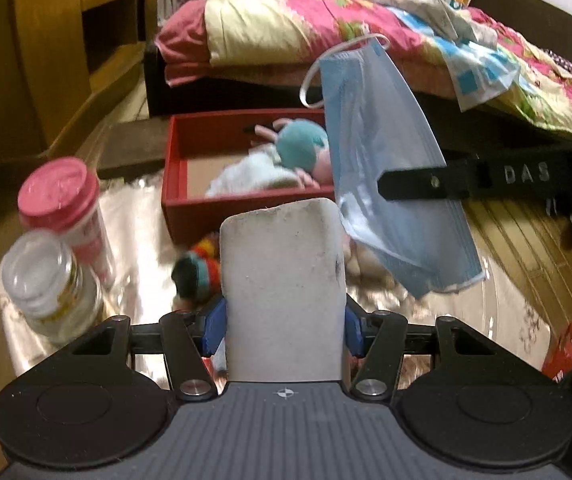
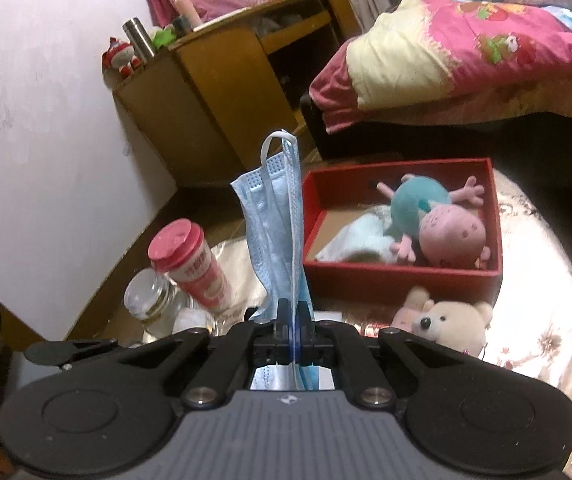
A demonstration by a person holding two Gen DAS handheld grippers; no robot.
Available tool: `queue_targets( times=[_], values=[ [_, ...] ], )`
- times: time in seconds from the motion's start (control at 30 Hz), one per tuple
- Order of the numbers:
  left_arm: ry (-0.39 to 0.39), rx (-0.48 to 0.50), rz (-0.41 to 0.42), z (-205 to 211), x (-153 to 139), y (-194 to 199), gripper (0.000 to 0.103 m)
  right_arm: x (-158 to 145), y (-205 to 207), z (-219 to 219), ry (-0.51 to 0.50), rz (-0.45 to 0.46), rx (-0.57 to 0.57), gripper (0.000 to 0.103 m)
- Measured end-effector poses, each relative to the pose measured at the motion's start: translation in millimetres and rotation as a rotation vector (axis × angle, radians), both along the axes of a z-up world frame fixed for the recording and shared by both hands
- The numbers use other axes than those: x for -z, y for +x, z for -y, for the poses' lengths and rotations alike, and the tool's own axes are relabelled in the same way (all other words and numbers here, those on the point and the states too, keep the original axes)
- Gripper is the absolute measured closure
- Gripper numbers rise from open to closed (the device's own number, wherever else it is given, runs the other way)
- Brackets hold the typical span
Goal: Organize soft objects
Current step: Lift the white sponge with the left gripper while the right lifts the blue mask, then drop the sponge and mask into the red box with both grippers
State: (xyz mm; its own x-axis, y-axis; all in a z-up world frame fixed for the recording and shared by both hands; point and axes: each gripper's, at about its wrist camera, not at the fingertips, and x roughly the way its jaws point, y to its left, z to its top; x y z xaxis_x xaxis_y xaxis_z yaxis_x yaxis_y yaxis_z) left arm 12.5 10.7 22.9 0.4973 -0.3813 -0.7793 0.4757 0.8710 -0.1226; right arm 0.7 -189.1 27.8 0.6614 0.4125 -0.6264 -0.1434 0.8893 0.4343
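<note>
Blue pleated paper face mask (image 2: 276,220) hangs pinched in our right gripper (image 2: 293,316), near the red cardboard box (image 2: 401,276); our left gripper (image 1: 284,300) clamps a white foam block (image 1: 284,280). Next, we judge, both go over the box for release.

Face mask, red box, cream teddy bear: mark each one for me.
face mask (image 2: 276,220): right wrist view, on the pleated blue panel above the shut jaws.
red box (image 2: 397,278): right wrist view, on its near outer wall.
cream teddy bear (image 2: 451,322): right wrist view, on its head, in front of the box.
</note>
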Motion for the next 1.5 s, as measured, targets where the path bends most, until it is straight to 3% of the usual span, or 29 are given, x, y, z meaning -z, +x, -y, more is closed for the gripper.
queue_targets(
  times=[0.33,0.77,1.07,1.27,1.43,1.5],
  values=[
    [-0.003,-0.009,0.093,22,-23,34,0.046,-18,12,15,0.009,0.059,0.048,0.103],
    [-0.008,-0.03,0.146,47,-35,93,0.046,-31,51,35,-0.005,0.099,0.11,0.103],
    [-0.001,-0.057,0.136,56,-25,134,0.046,-23,90,50,-0.038,0.082,0.162,0.103],
    [0.019,-0.098,0.099,61,-3,163,0.045,-9,122,51,-0.073,0.058,0.171,0.103],
    [0.026,-0.118,0.05,64,22,181,0.037,16,144,47,-0.105,-0.001,0.153,0.103],
    [0.038,-0.13,0.051,65,28,184,0.024,27,149,46,-0.101,-0.022,0.143,0.103]
  ],
)
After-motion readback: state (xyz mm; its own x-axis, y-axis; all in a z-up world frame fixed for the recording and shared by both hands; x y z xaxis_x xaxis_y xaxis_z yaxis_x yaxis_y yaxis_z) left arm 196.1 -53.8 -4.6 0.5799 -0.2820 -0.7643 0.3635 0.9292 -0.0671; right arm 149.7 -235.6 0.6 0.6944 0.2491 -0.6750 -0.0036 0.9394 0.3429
